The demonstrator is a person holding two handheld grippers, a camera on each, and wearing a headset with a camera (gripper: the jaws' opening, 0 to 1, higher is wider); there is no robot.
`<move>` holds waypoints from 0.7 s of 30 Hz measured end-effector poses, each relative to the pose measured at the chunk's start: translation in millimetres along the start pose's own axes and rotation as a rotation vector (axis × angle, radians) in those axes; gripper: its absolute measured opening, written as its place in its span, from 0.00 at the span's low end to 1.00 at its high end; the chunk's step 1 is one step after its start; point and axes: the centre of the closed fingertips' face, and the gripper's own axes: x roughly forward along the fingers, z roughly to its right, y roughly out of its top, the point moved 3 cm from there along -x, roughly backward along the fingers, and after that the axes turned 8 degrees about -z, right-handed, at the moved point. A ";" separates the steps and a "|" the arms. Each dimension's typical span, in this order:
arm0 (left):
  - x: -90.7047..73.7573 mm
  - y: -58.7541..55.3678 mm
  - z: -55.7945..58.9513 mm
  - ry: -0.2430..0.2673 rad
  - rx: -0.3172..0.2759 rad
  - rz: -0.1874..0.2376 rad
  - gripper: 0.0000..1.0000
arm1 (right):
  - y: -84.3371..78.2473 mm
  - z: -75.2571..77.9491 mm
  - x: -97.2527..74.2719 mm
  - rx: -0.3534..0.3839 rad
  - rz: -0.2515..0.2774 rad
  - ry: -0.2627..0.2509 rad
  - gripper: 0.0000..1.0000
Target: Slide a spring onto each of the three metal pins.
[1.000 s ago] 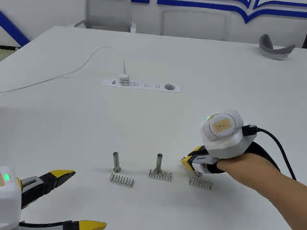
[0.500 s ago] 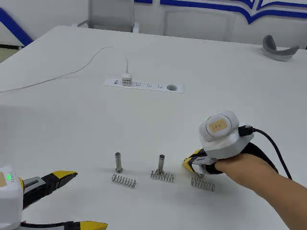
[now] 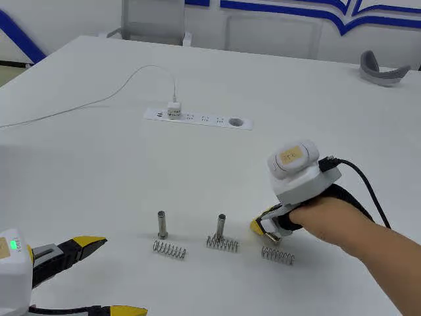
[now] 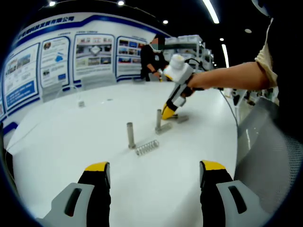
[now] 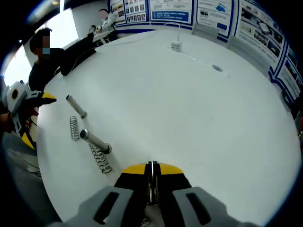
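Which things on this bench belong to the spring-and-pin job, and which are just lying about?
Job: left spring, middle spring, right spring; left pin, middle pin; third pin, clamped in the right hand-held gripper; left hand-held gripper, open.

Lying about: power strip, charger, cable, grey band.

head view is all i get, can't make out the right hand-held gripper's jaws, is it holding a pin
Observer: In the right gripper view, the right hand-held gripper has its jaws shut on a thin metal pin.
Operator: ok, anyone else near the bench
Observer: In the left gripper view, a person in dark clothes stands beyond the far edge of the table.
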 end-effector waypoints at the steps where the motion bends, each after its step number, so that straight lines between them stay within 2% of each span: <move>1: 0.0 0.1 0.1 0.000 0.000 0.001 0.78 | 0.0 -0.3 -0.1 -0.004 -0.007 -0.001 0.09; 8: -1.0 -0.9 1.0 0.001 0.001 0.001 0.78 | 2.0 -0.9 0.9 -0.008 -0.070 -0.005 0.09; 14: -2.9 -2.2 -0.8 0.007 -0.002 -0.002 0.77 | 2.8 -2.4 1.3 -0.053 -0.114 -0.021 0.09; 18: -2.4 -1.6 -0.7 0.009 -0.001 -0.001 0.77 | 2.4 -2.3 0.9 -0.058 -0.122 -0.029 0.09; 21: -1.4 -0.8 0.2 0.008 -0.001 0.000 0.77 | 1.0 -1.9 0.3 -0.049 -0.107 -0.037 0.09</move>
